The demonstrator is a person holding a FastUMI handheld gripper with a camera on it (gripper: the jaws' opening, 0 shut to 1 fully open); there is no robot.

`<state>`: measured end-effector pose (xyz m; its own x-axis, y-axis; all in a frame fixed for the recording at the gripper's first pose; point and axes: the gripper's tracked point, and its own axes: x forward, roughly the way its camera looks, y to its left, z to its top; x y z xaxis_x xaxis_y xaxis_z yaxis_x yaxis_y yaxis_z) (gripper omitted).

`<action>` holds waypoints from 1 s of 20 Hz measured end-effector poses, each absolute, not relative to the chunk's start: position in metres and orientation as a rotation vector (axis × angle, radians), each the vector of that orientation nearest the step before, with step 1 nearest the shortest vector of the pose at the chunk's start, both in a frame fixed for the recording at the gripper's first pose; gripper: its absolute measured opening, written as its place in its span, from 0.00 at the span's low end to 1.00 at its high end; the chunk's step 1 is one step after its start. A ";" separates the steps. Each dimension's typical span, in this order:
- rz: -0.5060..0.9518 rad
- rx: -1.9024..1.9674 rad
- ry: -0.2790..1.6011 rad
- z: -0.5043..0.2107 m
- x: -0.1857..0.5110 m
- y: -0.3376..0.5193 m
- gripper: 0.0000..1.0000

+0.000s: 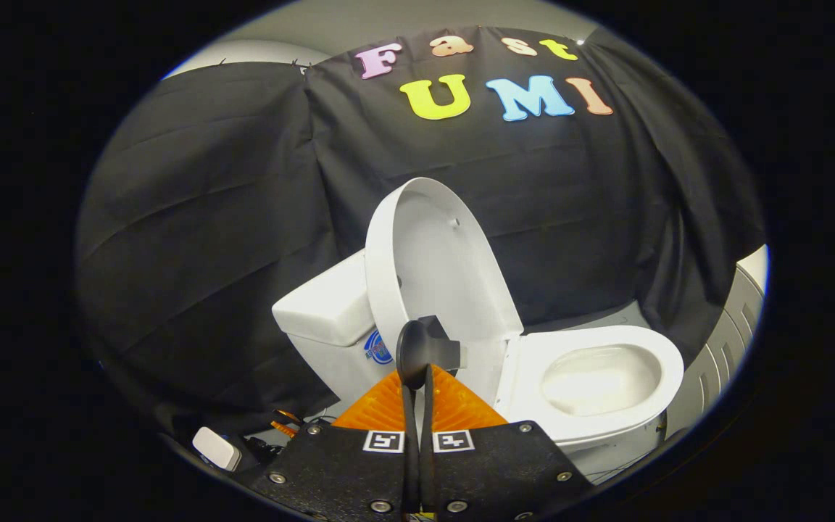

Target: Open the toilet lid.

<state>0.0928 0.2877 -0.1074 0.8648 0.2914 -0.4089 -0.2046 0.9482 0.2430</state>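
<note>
A white toilet stands against the black cloth wall. Its lid [439, 268] is raised upright and leans back toward the tank [323, 308]. The seat [667, 362] lies flat around the open bowl [599, 377], to the right of the fingers. My gripper [421, 355] is shut, its two fingers pressed together with nothing between them. The tips sit in front of the lid's lower edge near the hinge; whether they touch it I cannot tell.
A small white box [216, 448] and some cables lie on the floor left of the fingers, below the tank. A white ribbed panel [722, 348] stands to the right beyond the bowl. Black cloth [207, 254] closes off the back and left.
</note>
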 end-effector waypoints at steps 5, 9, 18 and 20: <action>0.266 0.167 0.434 -0.105 0.095 0.288 0.00; 0.345 0.193 0.425 -0.105 0.093 0.298 0.08; 0.418 0.098 0.236 -0.039 0.074 0.265 0.95; 0.387 0.103 0.206 -0.024 0.075 0.245 0.95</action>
<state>0.0747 0.2455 -0.0240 0.9054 0.3849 -0.1791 -0.3639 0.9210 0.1391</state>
